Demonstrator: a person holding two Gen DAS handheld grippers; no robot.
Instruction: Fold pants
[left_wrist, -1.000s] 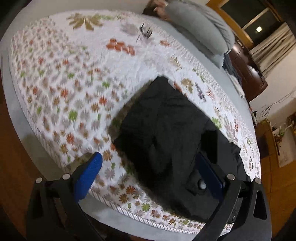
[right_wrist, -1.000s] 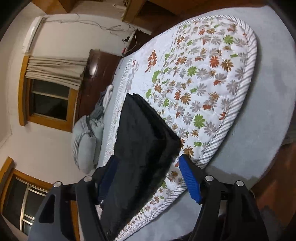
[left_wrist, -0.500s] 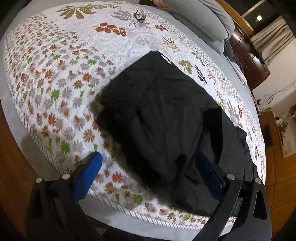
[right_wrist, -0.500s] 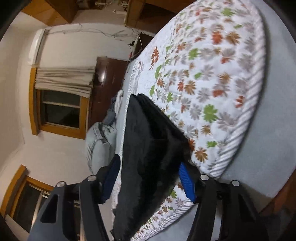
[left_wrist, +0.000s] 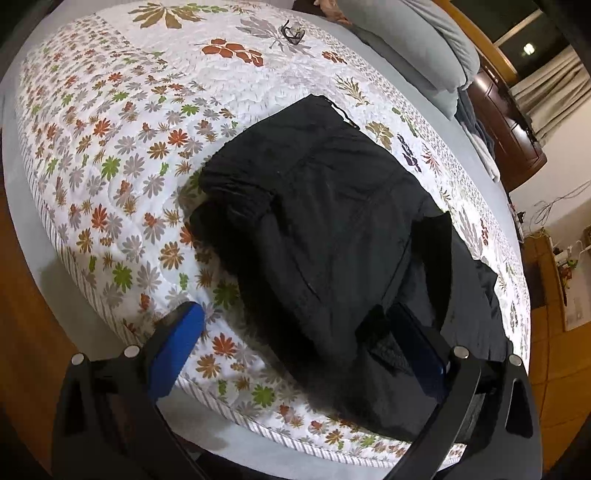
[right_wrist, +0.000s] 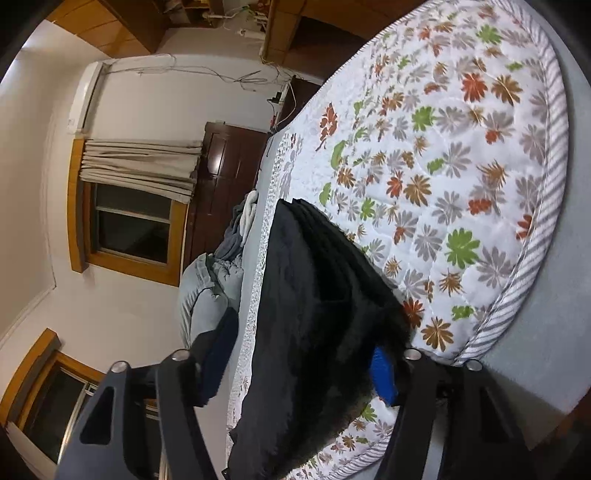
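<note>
The black pants (left_wrist: 325, 229) lie folded in a thick stack on the floral quilt (left_wrist: 110, 155); they also show in the right wrist view (right_wrist: 314, 314). My left gripper (left_wrist: 295, 343) is open at the near edge of the stack, its right pad against the dark cloth and its left pad over the quilt. My right gripper (right_wrist: 299, 354) is open with its jaws on either side of the near end of the stack; the cloth covers part of its right pad (right_wrist: 382, 373).
The bed's grey edge (right_wrist: 535, 332) runs close to both grippers. Glasses (left_wrist: 293, 31) lie at the far end of the quilt. Grey pillows (left_wrist: 424, 48) and a dark wood cabinet (right_wrist: 221, 177) stand beyond.
Both grippers have moved in closer to the stack. The right gripper now straddles its near end, with the cloth over one pad. The pants have stayed in place.
</note>
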